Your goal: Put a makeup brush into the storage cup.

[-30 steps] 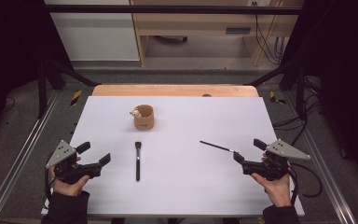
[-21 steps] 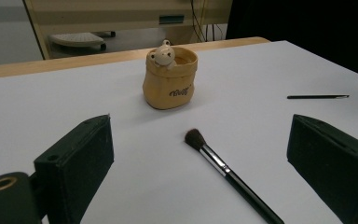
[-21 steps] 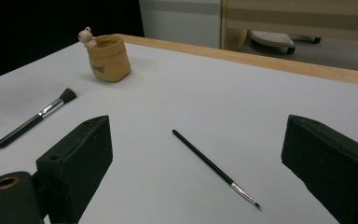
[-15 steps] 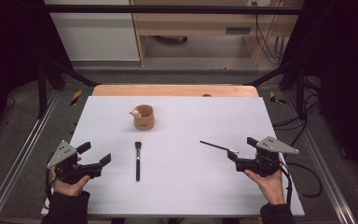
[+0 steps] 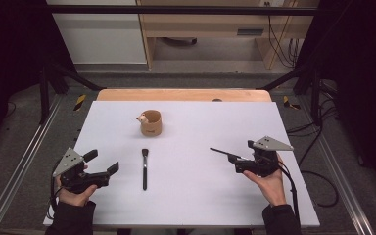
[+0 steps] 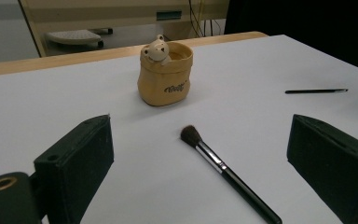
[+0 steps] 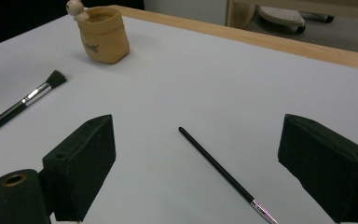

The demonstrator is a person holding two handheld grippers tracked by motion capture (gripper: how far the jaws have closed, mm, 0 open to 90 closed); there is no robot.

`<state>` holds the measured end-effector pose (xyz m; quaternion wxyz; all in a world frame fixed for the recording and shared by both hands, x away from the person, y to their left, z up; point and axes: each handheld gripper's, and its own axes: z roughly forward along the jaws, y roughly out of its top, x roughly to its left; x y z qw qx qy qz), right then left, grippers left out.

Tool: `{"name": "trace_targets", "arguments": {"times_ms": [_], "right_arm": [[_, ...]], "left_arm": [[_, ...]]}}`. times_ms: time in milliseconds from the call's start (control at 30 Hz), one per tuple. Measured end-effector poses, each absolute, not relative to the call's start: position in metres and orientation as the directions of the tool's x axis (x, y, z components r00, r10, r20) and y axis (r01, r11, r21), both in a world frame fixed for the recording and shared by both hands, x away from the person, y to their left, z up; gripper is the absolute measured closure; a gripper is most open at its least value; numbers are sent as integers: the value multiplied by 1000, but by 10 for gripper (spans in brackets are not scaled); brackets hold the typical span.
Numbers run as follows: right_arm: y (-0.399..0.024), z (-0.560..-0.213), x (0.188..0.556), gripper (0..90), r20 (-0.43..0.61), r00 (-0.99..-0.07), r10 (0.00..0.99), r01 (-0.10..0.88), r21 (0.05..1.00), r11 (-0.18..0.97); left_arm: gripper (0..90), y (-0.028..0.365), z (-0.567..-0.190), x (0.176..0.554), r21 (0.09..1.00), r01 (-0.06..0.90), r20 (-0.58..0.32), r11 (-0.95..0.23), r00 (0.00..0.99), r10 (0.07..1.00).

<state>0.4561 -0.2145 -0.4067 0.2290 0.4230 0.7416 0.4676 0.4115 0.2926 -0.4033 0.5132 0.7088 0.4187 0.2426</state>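
Hovering low over the thin stick (image 7: 223, 175), right gripper (image 5: 239, 164) has jaws spread wide, stick lying on the table (image 5: 196, 205) between them. Left gripper (image 5: 108, 172) spread too, near the brush (image 5: 144, 169).

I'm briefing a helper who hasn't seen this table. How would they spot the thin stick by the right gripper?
On the white table, look near its right side, just ahead of the right gripper. The thin black stick lies flat there, far slimmer than the silver-collared black makeup brush.

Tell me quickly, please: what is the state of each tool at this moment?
Left tool: open, holding nothing; the makeup brush lies between its jaws.
Right tool: open, holding nothing; the thin black brush lies between its jaws.
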Motion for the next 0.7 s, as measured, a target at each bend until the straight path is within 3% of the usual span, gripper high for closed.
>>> {"name": "trace_targets", "arguments": {"times_ms": [700], "right_arm": [[-196, -422, 485, 139, 52, -529, 847, 476, 844, 245]], "left_arm": [[64, 289, -405, 412, 929, 343, -72, -139, 535, 842]]}}
